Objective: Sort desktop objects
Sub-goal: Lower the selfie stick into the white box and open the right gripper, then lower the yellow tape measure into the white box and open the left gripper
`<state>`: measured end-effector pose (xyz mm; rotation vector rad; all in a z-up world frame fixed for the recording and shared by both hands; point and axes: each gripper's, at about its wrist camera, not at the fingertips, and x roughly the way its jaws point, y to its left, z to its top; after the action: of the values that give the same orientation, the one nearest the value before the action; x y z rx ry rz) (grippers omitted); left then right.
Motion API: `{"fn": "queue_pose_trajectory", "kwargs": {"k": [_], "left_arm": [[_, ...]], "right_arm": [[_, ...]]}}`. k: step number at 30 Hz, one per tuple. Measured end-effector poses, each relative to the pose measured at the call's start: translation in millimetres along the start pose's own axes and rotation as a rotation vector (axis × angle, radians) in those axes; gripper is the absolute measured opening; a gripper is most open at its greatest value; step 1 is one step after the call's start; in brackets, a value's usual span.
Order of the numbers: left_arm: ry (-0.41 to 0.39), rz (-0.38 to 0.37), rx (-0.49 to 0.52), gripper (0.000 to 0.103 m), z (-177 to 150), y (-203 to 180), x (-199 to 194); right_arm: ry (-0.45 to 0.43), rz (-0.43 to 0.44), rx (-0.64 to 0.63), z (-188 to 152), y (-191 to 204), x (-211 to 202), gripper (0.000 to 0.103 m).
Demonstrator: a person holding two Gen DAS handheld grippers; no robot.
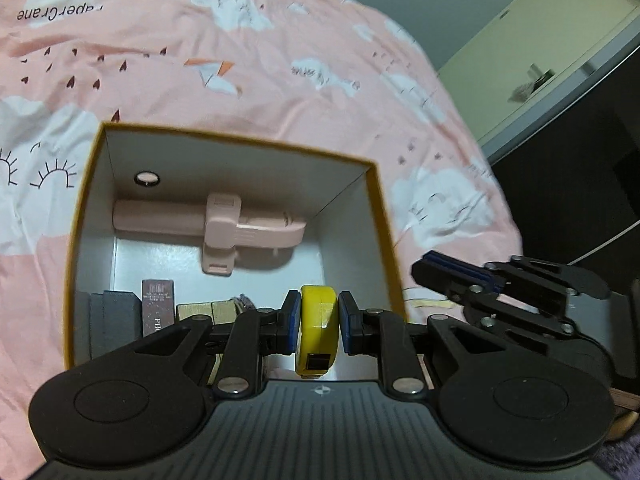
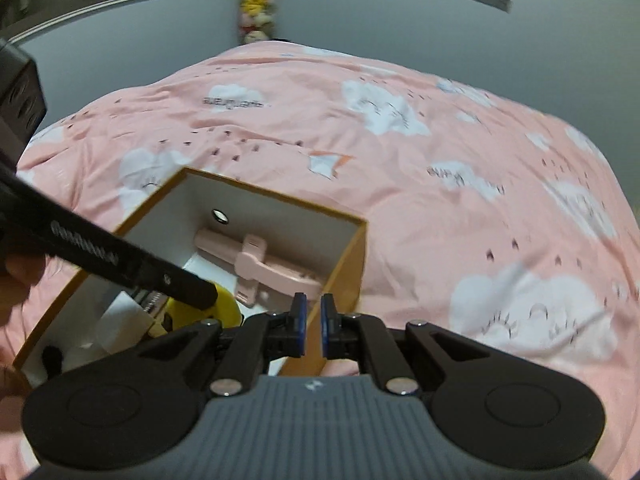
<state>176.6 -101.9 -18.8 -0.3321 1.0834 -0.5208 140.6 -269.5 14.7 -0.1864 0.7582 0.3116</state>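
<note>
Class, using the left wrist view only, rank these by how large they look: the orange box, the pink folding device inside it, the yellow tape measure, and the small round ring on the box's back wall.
1. Orange box
2. Pink folding device
3. Yellow tape measure, though it sits nearest the camera, so it looks bigger than it is
4. Round ring

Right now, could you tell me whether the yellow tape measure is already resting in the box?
Not yet: the left tongs hold the yellow tape measure clamped between their pads, above the open box.
</note>
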Motion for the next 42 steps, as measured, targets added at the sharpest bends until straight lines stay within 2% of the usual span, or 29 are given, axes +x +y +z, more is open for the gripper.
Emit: {"fn": "queue_pose_trajectory", "kwargs": {"k": [3, 7, 12, 16, 25, 30, 32, 33, 35, 42], "left_arm": [[0.011, 0.04, 0.009, 0.022, -3, -4, 12], [0.011, 0.132, 0.043, 0.022, -6, -13, 24], [0.008, 0.25, 0.117, 0.022, -15, -28, 36], [0.032, 0.305, 0.16, 0.022, -21, -34, 45], [0.063, 0.328, 0.216, 0.022, -31, -40, 57], [0.053, 0.299, 0.196, 0.024, -31, -37, 49], [0.033, 0.283, 0.196, 0.027, -31, -38, 41], [0.025, 0.276, 0.197, 0.029, -31, -39, 37], [0.002, 0.252, 0.192, 0.032, -32, -40, 24], [-0.104, 0.232, 0.224, 0.04, -39, -51, -23]], "right_arm": [[-0.007, 0.007, 0.055, -6, -3, 5, 0.007], [-0.021, 0.002, 0.07, -12, 0, 8, 0.007], [-0.054, -0.052, 0.056, -17, 8, 7, 0.007], [-0.059, -0.073, 0.064, -19, 11, 6, 0.007], [-0.041, -0.094, 0.106, -26, 13, 0, 0.008], [-0.035, -0.118, 0.094, -30, 20, -4, 0.008], [-0.035, -0.126, 0.094, -31, 22, -6, 0.01], [-0.035, -0.13, 0.098, -31, 23, -7, 0.016], [-0.038, -0.128, 0.114, -32, 25, -11, 0.021], [-0.051, -0.144, 0.15, -30, 38, -27, 0.023]]}}
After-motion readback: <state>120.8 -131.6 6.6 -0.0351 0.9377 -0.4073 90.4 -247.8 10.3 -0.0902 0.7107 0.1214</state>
